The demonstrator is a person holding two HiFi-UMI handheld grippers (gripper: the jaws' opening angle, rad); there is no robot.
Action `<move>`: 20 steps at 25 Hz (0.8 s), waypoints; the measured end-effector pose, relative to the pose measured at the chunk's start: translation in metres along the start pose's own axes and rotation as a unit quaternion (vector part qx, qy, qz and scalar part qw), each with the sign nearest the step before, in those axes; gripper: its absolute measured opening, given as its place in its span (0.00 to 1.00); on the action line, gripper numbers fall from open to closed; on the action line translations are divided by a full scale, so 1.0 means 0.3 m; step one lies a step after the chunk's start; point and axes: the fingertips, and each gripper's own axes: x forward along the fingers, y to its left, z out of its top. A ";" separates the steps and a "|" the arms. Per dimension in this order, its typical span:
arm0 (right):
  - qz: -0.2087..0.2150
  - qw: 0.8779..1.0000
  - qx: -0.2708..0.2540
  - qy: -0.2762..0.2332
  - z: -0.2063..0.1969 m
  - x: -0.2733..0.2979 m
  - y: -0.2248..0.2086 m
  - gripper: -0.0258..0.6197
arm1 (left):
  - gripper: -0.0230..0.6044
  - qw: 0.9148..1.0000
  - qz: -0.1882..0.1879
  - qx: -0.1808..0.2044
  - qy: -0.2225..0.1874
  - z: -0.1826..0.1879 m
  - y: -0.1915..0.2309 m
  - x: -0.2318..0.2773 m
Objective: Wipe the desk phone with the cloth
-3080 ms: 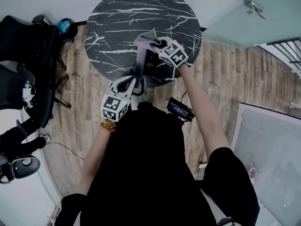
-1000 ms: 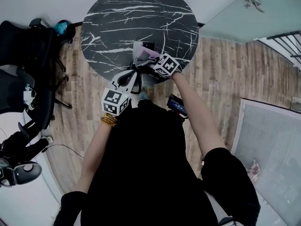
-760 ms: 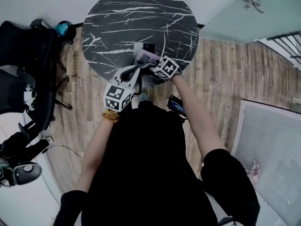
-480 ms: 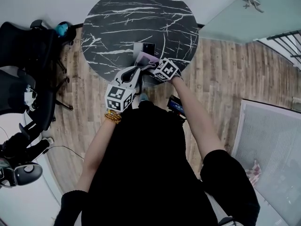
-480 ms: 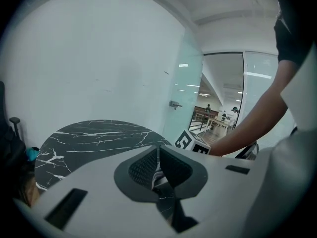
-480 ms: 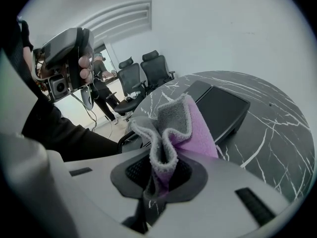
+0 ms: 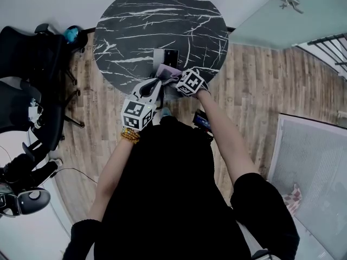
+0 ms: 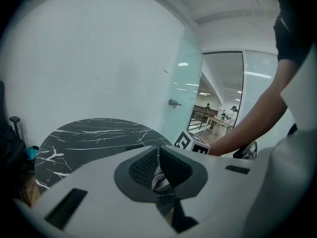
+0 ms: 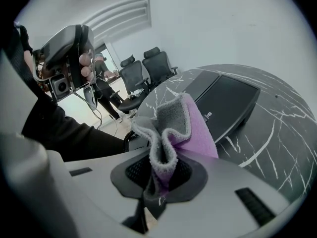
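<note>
The desk phone (image 7: 165, 57) is a flat dark slab on the round black marble table (image 7: 141, 15), near its front edge. In the right gripper view the phone (image 9: 225, 100) lies just beyond the cloth (image 9: 181, 118), a grey and purple bunch. My right gripper (image 9: 161, 170) is shut on this cloth. In the head view the cloth (image 7: 167, 72) hangs just short of the phone, ahead of the right gripper (image 7: 176, 79). My left gripper (image 7: 154, 83) sits beside it at the table's front edge. The left gripper (image 8: 158, 155) is shut and holds nothing.
Black office chairs (image 7: 32, 53) stand left of the table on the wood floor. A glass door (image 7: 282, 15) is at the upper right. A small black device (image 7: 201, 119) hangs at the person's waist. The table's far half (image 8: 89, 133) carries nothing.
The right gripper has drawn the cloth back off the phone toward the table's front edge, so the phone now shows. The left gripper has edged up toward the table.
</note>
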 end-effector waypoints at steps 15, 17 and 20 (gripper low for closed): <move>0.021 1.000 0.013 0.008 -0.026 0.016 0.037 0.12 | 0.08 1.000 0.000 -0.002 0.006 -0.014 0.001 -0.003; 0.023 1.000 0.013 0.009 -0.029 0.019 0.044 0.12 | 0.08 1.000 -0.003 -0.003 0.008 -0.021 -0.001 0.001; 0.022 1.000 0.004 0.009 -0.035 0.028 0.064 0.12 | 0.08 1.000 -0.007 -0.002 0.015 -0.032 -0.008 -0.004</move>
